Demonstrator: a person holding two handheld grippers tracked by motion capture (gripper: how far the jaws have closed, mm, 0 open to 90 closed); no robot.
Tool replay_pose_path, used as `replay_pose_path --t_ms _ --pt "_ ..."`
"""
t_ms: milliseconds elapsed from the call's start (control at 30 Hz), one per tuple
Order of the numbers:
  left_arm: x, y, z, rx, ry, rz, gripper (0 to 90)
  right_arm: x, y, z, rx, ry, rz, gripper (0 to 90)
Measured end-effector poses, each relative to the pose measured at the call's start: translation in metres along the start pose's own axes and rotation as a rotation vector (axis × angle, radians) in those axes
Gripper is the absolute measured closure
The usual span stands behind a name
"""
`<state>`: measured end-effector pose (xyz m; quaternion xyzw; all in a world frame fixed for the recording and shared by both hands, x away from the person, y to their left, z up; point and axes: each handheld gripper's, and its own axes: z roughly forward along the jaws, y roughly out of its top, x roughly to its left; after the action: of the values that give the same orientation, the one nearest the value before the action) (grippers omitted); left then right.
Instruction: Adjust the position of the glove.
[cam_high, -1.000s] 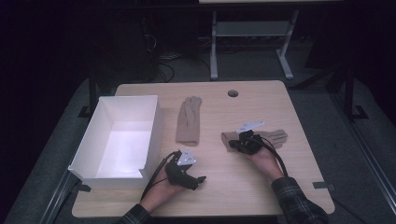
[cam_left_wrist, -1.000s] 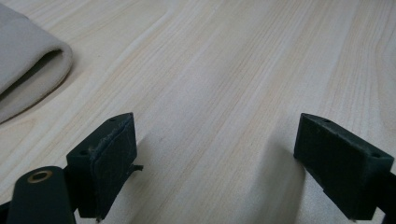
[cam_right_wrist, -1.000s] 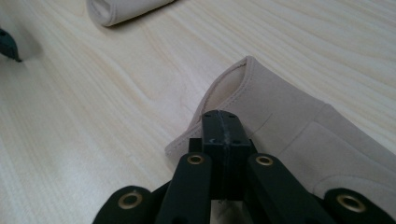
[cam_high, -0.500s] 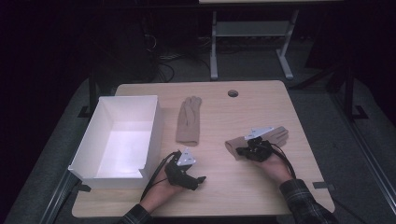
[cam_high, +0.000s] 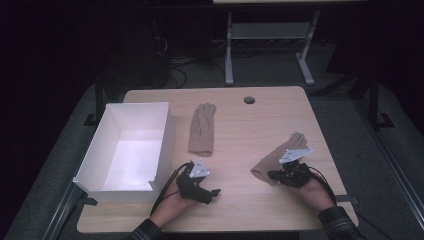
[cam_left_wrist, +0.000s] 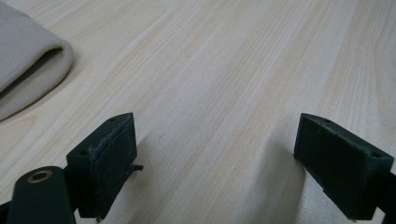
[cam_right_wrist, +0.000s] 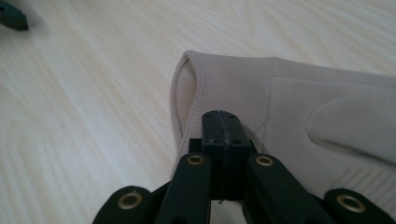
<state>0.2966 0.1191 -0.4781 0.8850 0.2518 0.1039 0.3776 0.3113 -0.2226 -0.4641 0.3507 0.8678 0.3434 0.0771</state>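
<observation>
The beige glove (cam_high: 277, 159) lies on the right part of the wooden table (cam_high: 240, 125), directly under and beyond the right gripper (cam_high: 272, 175). In the right gripper view this glove (cam_right_wrist: 289, 107) spreads ahead of the 2 black jaws, its open cuff turned to the left. The jaws are pressed flat together over the fabric near the cuff, with no gap between them; whether a fold of cloth is caught in the seam between the pads cannot be made out, since the jaw tips cover that spot.

The left gripper (cam_high: 207, 192) rests on the table near the front edge, just right of the white box (cam_high: 100, 155), with its jaws spread wide over bare wood. In the left gripper view the cuff of a second glove (cam_left_wrist: 28, 74) shows at the upper left, well apart from the left gripper (cam_left_wrist: 212, 158). From the high view this second glove (cam_high: 201, 129) lies flat, fingers pointing away from the person.

The first glove's fingers are partly covered by the grey plate and the hand in the high view, and the gripper views cut both gloves off at the frame edges.
</observation>
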Motion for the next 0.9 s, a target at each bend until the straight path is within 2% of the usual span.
replay_pose_path --t_ms 67,300,367,600,667,767,900 --pt "0.0 0.0 0.0 -0.001 -0.001 0.0 12.4 0.0 -0.01 -0.009 -0.001 -0.002 0.01 90.0" --pt "0.0 0.0 0.0 -0.001 -0.001 0.0 12.4 -0.001 -0.027 -0.025 0.01 -0.02 0.013 90.0" --pt "0.0 0.0 0.0 -0.005 -0.001 -0.005 12.3 -0.001 -0.033 -0.03 0.008 -0.023 0.027 90.0" --pt "0.001 0.0 0.0 0.004 0.003 0.014 12.3 -0.002 -0.057 -0.052 0.007 -0.039 0.055 90.0" --pt "0.001 0.0 0.0 0.004 0.003 0.013 12.4 -0.002 -0.059 -0.054 0.013 -0.042 0.059 90.0" --pt "0.0 0.0 0.0 0.003 0.0 0.005 12.4 -0.005 -0.056 -0.058 -0.018 -0.057 0.063 90.0" --pt "-0.001 0.0 0.0 -0.006 -0.001 -0.007 12.4 -0.018 -0.039 -0.056 -0.055 -0.105 0.071 90.0"
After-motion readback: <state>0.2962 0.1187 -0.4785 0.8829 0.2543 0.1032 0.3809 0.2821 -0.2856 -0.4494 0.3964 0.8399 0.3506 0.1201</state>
